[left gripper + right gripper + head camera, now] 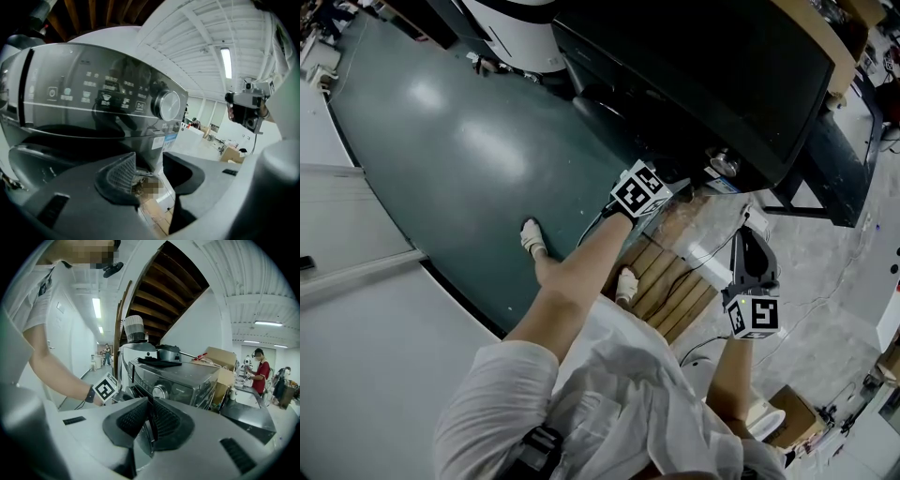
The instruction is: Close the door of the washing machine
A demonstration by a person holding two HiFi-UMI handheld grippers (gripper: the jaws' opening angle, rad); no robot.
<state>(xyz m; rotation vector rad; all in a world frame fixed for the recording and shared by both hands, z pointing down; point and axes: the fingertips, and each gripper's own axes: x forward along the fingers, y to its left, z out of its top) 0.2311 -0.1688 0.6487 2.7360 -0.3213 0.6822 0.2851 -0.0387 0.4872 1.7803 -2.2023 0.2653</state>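
Before the washing machine [93, 89], your left gripper [149, 180] at its front
Your left jaws stand apart, empty, near its dial [168, 104]; your right gripper [150, 420] hangs aside, jaws together on nothing.

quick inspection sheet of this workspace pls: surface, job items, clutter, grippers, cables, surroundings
surface: dark green floor, with a wooden pallet at the foot of the machine
job's things: washing machine, round knob on its control panel; whether it is closed cannot be told
clutter: cardboard box on the floor
grippers: left gripper close to the machine's front, jaws apart, nothing between them; right gripper held back from the machine, jaws together, empty
cables: white cable lying over the pallet and the floor
surroundings: underside of a staircase; person at a bench in the background
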